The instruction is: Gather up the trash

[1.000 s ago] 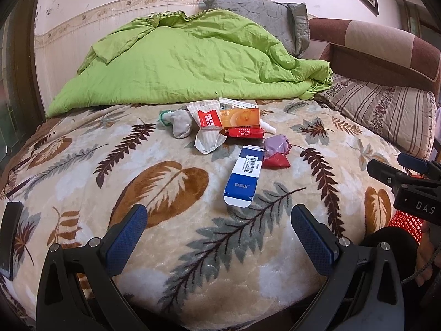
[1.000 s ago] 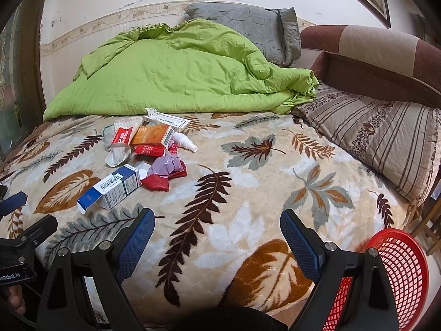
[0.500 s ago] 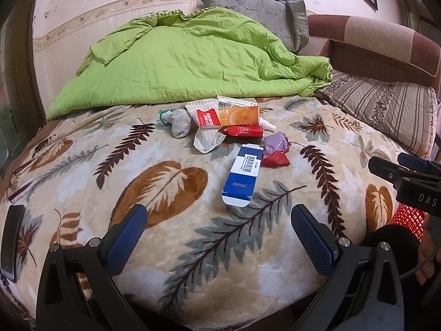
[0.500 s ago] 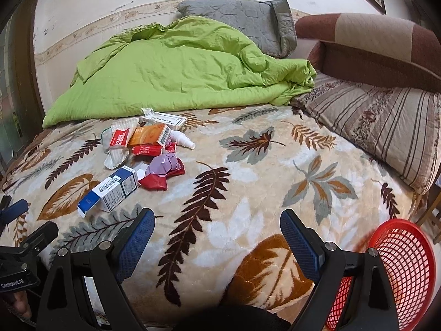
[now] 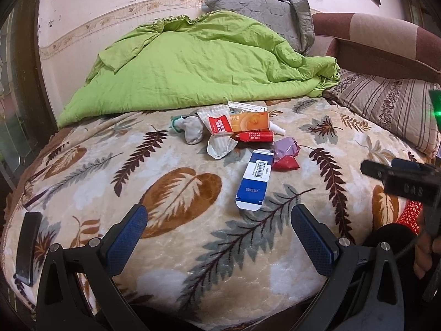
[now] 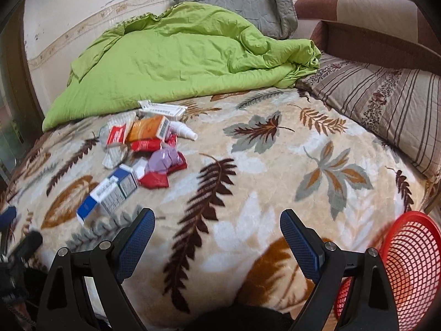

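1. Your left gripper [image 5: 219, 237] and right gripper [image 6: 217, 238] hover spread wide, holding nothing.
2. The trash lies clustered mid-bed; the blue-and-white carton [image 5: 255, 183] sits nearest, so likely first.
3. The red mesh basket [image 6: 413, 262] waits beside the bed's right edge, within your right gripper's easy reach.

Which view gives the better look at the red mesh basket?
The right wrist view. The red mesh basket shows its rim and open weave at the lower right, beside the bed. In the left wrist view only a sliver of it peeks out behind the right gripper.
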{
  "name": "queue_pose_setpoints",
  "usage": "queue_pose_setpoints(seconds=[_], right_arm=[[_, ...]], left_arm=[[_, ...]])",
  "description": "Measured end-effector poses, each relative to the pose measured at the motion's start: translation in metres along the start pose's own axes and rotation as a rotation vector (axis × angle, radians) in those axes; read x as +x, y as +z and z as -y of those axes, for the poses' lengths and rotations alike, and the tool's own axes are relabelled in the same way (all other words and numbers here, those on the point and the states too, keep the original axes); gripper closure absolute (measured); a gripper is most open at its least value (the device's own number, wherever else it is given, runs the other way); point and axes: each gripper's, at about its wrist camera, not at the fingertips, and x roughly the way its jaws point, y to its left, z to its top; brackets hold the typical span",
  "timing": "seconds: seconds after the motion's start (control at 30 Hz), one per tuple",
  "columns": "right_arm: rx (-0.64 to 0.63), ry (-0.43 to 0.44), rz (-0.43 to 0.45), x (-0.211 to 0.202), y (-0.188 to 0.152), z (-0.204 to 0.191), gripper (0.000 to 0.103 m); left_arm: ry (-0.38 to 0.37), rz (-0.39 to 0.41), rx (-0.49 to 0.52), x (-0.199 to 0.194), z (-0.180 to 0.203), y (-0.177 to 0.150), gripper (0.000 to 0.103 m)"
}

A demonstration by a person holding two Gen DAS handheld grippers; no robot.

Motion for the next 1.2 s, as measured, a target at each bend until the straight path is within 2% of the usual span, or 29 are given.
queue_pose_setpoints(seconds=[0.2,0.33,0.47,0.7,0.8,1.2], right_arm=[[0.059,0.049,0.014,0.021,0.032,-0.005,0.008],[0.119,0.118,-0.032,0.050,0.048,-0.018,0.008],[0.145,0.151,-0.073,0.078,0.055,-0.031,0.011],[0.122,0.122,-0.011,0.079,0.049,-0.020,0.012],[0.155,0.161,-0.038,0.082,0.046,-0.013,0.013],[0.175,0.202,-0.043,0.081,0.042,-0.006,0.014]], left_arm=[[0.011,-0.019,0.001,-0.006,-0.001,0.006,0.000],[0.039,-0.002,0.004,-0.019,-0.006,0.010,0.000],[0.065,-0.019,0.003,-0.021,-0.009,0.006,0.000],[0.082,-0.051,0.011,-0.014,-0.011,0.003,0.000],[0.064,-0.070,-0.001,-0.006,-0.010,0.004,0.000],[0.013,-0.085,-0.033,0.019,-0.009,0.015,0.000]])
